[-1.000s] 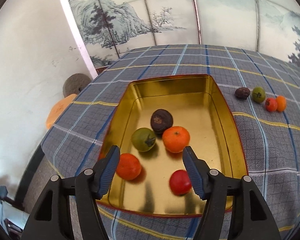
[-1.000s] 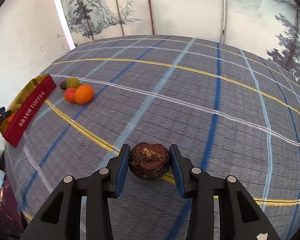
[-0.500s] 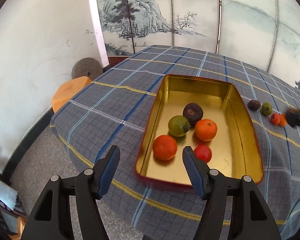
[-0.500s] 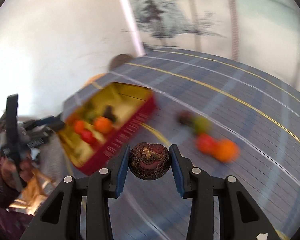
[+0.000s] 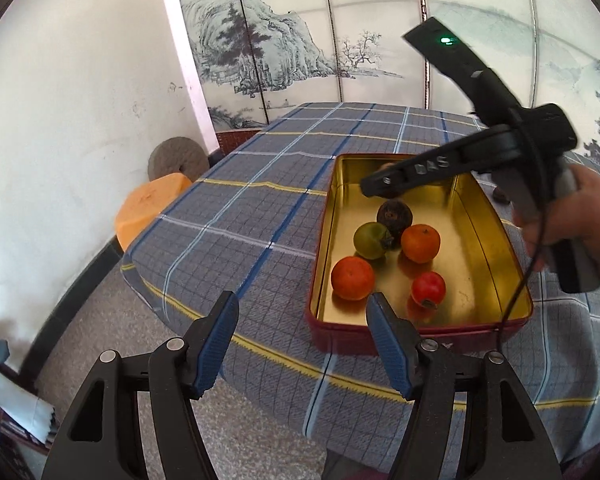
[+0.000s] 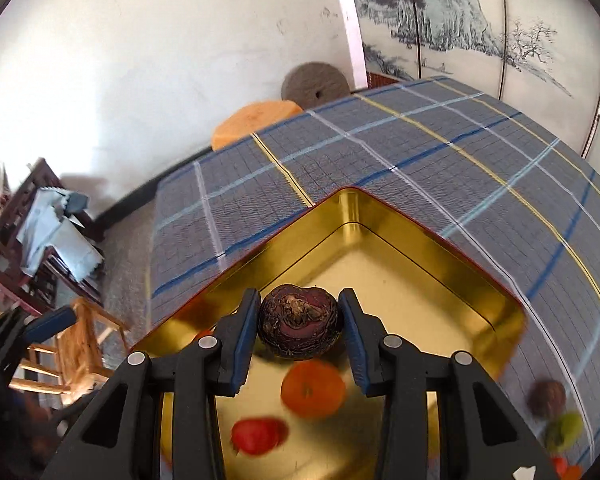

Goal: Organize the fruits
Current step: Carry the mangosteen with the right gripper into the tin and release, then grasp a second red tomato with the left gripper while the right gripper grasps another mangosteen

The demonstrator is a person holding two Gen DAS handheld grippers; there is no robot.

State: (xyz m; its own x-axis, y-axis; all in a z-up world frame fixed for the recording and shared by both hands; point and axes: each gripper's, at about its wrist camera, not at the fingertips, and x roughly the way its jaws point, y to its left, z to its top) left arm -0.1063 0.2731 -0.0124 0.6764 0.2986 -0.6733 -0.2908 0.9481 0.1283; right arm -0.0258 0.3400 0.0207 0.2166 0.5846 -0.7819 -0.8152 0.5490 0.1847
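A red tin tray with a gold inside [image 5: 484, 216] [image 6: 400, 236] lies on the plaid tablecloth. In it are a dark brown fruit [image 5: 394, 216], a green fruit [image 5: 370, 240], two orange fruits [image 5: 420, 243] [image 5: 353, 278] and a red fruit [image 5: 428, 289]. My right gripper [image 6: 299, 322] is shut on another dark brown fruit [image 6: 299, 326] and holds it above the tray's far half; its fingers [image 5: 400, 178] show from the side in the left wrist view. My left gripper [image 5: 302, 340] is open and empty, held off the table's near edge in front of the tray.
A brown fruit [image 6: 547, 398] and a green fruit [image 6: 565, 432] lie on the cloth right of the tray. An orange stool [image 5: 152, 204] and a round millstone [image 5: 178, 158] stand by the wall. A wooden chair [image 6: 80, 344] stands off the table's left side.
My right gripper has carried the dark brown fruit from the right of the table to above the tray. My left gripper has pulled back from over the tray to off the table's edge.
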